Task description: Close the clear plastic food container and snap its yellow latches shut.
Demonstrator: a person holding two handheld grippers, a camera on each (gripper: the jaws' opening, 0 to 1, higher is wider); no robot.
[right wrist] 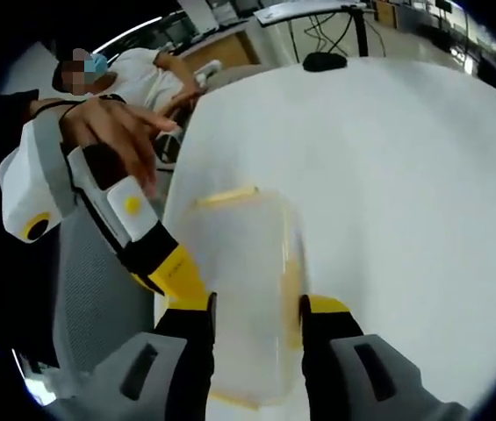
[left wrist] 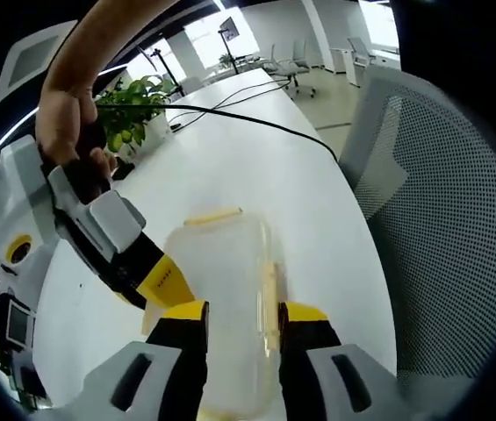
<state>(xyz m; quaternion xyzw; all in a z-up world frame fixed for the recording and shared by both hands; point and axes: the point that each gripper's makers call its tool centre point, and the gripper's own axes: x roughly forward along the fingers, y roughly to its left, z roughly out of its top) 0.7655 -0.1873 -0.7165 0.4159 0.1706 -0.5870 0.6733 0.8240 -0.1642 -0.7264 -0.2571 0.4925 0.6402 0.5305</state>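
Observation:
The clear plastic container [left wrist: 226,289] lies on the white table [left wrist: 318,193], lid on top, one yellow latch [left wrist: 212,216] at its far end and another [left wrist: 269,289] along its right side. My left gripper [left wrist: 243,317] hovers open over its near part, jaws apart above the lid. The right gripper's yellow tip [left wrist: 164,282] comes in from the left and meets the container's left edge. In the right gripper view the same container [right wrist: 243,263] sits under my open right gripper [right wrist: 256,320], and the left gripper's tip [right wrist: 177,274] touches its left edge. Whether the latches are snapped is unclear.
A grey mesh chair [left wrist: 441,193] stands right of the table, with a potted plant [left wrist: 133,105] and a black cable [left wrist: 248,118] further back. A seated person [right wrist: 151,70] and a dark object [right wrist: 322,61] are at the table's far end [right wrist: 388,158].

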